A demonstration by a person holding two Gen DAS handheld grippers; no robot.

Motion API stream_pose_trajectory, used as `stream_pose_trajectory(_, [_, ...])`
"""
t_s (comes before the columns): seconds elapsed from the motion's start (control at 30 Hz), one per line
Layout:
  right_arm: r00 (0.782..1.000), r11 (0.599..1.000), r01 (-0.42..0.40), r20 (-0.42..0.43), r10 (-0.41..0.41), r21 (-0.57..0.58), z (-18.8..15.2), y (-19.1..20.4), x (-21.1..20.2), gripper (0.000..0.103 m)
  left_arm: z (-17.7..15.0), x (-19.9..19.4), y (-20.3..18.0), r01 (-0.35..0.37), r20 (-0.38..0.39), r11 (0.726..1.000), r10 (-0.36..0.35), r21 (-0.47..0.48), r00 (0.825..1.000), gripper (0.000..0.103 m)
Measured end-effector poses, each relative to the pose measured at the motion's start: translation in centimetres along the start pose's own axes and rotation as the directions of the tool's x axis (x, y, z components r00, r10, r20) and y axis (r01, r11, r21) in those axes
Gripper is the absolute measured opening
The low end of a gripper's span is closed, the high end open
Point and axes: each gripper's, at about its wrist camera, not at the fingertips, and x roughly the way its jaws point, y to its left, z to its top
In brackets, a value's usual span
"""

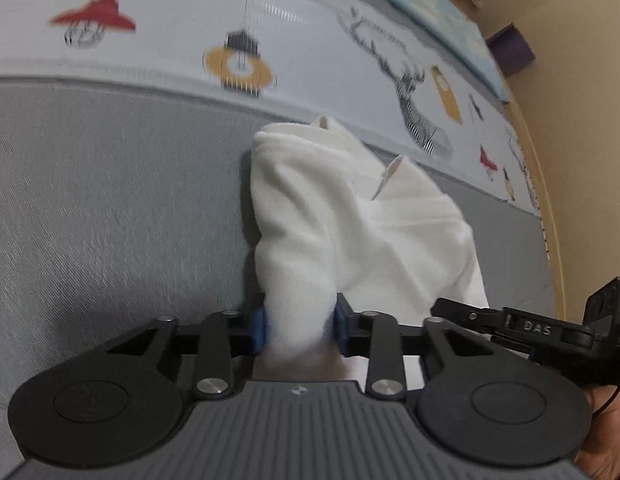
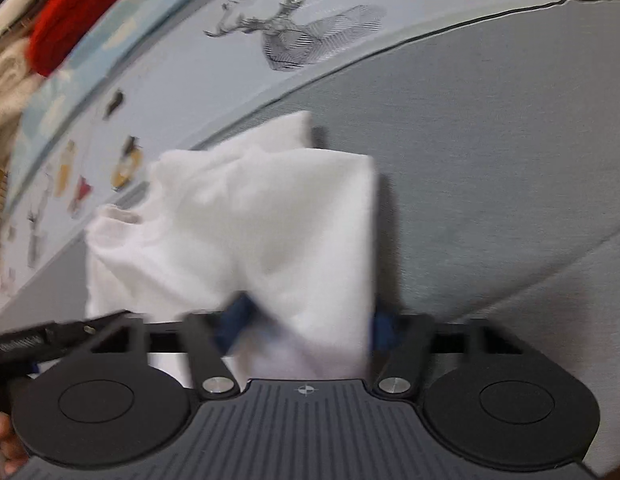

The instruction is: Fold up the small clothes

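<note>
Clearly "DAS" on right hand-held gripper (image 1: 442, 312), both hand-held grippers (image 1: 299, 326) pinching white garment (image 1: 350, 216)

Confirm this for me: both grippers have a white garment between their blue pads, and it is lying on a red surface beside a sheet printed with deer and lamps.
Not quite. The white garment lies on a grey surface, not a red one, as the left wrist view shows. The rest holds: the left gripper and right gripper each have it between blue pads, beside the printed sheet.
</note>
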Motion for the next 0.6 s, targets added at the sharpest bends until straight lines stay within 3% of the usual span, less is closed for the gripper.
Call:
stream_pose_trajectory(0.1, [0.999,1.0,-0.025,0.036,0.025,-0.005,-0.1,1.3,0.1,0.027,0.5,-2.3,-0.2,-0.064,0.106,0.997,0.058,0.053,0.993,0.031])
stream_pose_trajectory(0.17, [0.995,0.997,-0.074,0.067,0.075,-0.026,-0.1,2.8,0.2,0.024,1.0,-4.2,0.1,-0.092,0.186,0.993,0.078,0.068,0.979,0.031])
stream_pose_trajectory(0.23, [0.986,0.992,-0.107,0.123,0.116,-0.072,-0.2,4.9,-0.1,0.023,1.3,-6.6,0.7,-0.107,0.291,0.991,0.08,0.081,0.953,0.031])
stream_pose_trajectory(0.33, [0.947,0.977,-0.154,0.262,0.188,-0.145,-0.2,8.2,-1.4,0.025,1.6,-10.3,2.3,-0.109,0.445,0.994,0.085,0.029,0.891,0.046])
stream_pose_trajectory(0.37, [0.931,0.975,-0.142,0.313,0.189,-0.168,-0.3,9.2,-1.8,0.031,1.6,-11.1,3.3,-0.105,0.465,0.994,0.098,-0.01,0.88,0.053])
stream_pose_trajectory(0.4, [0.918,0.978,-0.112,0.357,0.171,-0.178,-0.4,10.0,-2.1,0.05,1.7,-11.4,4.4,-0.091,0.455,0.995,0.102,-0.045,0.885,0.055])
stream_pose_trajectory(0.47, [0.92,0.986,-0.06,0.375,0.116,-0.157,-0.5,10.5,-1.7,0.073,1.9,-11.0,6.7,-0.051,0.373,0.993,0.089,-0.111,0.924,0.055])
stream_pose_trajectory(0.6, [0.957,0.989,-0.064,0.273,0.098,-0.131,-0.5,10.7,-0.3,0.068,1.6,-9.6,9.2,-0.084,0.232,0.979,0.127,-0.186,0.965,0.055])
